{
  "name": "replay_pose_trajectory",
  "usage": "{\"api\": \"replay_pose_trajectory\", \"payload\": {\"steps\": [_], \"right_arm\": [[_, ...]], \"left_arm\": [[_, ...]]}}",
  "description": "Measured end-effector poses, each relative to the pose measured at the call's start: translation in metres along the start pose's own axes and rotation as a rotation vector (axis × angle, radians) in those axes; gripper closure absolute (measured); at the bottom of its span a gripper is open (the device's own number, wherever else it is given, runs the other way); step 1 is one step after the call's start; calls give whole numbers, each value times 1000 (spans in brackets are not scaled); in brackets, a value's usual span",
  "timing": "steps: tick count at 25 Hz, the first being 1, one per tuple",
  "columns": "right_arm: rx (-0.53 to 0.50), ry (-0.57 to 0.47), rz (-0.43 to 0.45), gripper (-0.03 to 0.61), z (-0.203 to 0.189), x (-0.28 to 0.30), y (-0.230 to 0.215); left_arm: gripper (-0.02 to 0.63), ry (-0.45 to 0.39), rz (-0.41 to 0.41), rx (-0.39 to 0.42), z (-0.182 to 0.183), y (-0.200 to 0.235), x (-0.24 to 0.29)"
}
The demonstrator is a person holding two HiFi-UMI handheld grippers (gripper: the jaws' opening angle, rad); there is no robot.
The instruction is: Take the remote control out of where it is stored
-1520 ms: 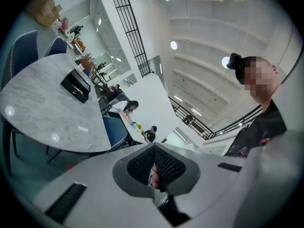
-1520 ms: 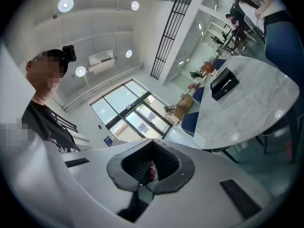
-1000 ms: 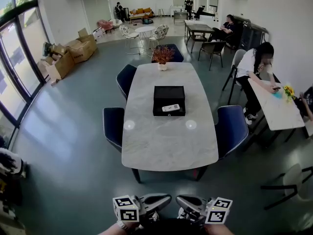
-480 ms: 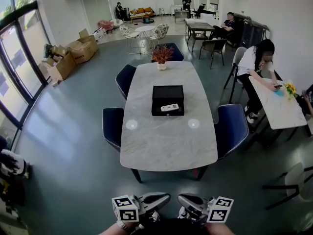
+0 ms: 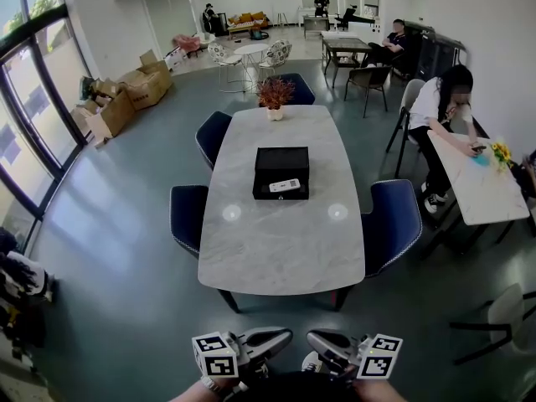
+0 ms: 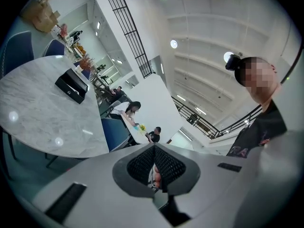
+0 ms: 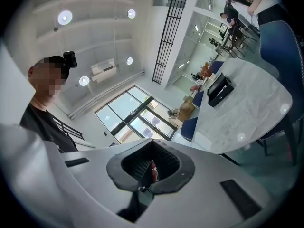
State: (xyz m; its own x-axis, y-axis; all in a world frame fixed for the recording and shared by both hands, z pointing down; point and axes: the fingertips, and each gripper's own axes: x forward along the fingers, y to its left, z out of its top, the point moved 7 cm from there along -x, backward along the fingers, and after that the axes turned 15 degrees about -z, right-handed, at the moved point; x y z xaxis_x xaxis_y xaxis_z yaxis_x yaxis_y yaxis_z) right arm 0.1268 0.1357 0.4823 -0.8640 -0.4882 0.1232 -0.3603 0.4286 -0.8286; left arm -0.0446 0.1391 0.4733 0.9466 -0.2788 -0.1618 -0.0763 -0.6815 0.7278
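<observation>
Left gripper (image 5: 286, 336) and right gripper (image 5: 312, 338) are held low at the bottom edge of the head view, close against the person's body. They lie level, tips turned inward toward each other and near one another. The left marker cube (image 5: 216, 355) and right marker cube (image 5: 378, 357) sit at the outer ends.

In the left gripper view, the left gripper's ribbed fingers (image 6: 142, 165) are clenched together with nothing grasped. In the right gripper view, the right gripper's fingers (image 7: 137, 163) are likewise pressed together and hold nothing.

The remote control (image 5: 284, 186) lies in the near part of the black box (image 5: 281, 162), which stands about mid-length on the marble counter (image 5: 280, 245). Both grippers are well apart from the counter, short of its near end. A potted plant (image 5: 275, 95) stands at the counter's far end. Blue chairs (image 5: 186, 217) flank both long sides.
</observation>
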Motion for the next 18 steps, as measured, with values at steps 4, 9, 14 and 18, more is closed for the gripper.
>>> {"api": "replay_pose_trajectory", "payload": {"steps": [4,9,14,18], "right_arm": [[-2,-6,23,569,16,-12,-9],[3,-19,48,569,34,-28,-18],[9,-40,56,569,48,-42,-29],[16,-53,41,569,58,-49,-38]], "left_arm": [[606,-8,18,11,2,3,18],[606,-11,47,28,8,3,40],[606,-14,62,11,10,10,59],[606,-10,60,1,11,19,71]]}}
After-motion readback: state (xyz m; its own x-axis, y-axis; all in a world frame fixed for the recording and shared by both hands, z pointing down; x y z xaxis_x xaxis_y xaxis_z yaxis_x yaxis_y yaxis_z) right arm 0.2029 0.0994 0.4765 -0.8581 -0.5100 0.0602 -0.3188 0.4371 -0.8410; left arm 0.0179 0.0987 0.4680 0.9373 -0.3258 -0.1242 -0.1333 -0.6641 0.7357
